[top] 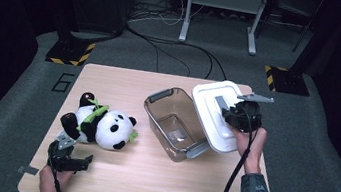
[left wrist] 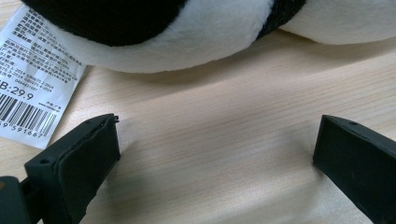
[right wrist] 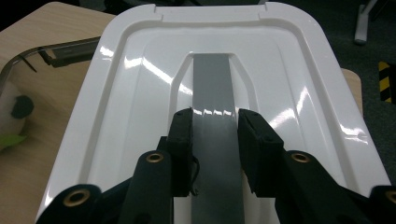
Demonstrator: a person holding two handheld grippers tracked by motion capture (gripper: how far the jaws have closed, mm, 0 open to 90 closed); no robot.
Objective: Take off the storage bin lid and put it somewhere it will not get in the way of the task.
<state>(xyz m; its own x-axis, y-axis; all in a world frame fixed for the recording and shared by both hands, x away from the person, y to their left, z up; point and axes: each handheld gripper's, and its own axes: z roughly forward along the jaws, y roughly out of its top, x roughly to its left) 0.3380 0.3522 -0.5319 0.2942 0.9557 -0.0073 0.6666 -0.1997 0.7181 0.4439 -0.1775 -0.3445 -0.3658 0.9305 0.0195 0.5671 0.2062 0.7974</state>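
A black-and-white panda plush with green leaves lies on the left of the wooden table. My left gripper sits just in front of it, open and holding nothing. In the left gripper view the wide-apart jaws rest low over bare wood, with the panda's body and its printed tag right ahead. My right gripper is shut on the grey handle strip of a white lid. The lid is tilted and overlaps the right rim of a clear bin.
The clear bin stands open at the table's middle with nothing in it, grey latches at its ends. Its rim and the panda's head show left of the lid. Beyond the table are cables, stand bases and a grey floor.
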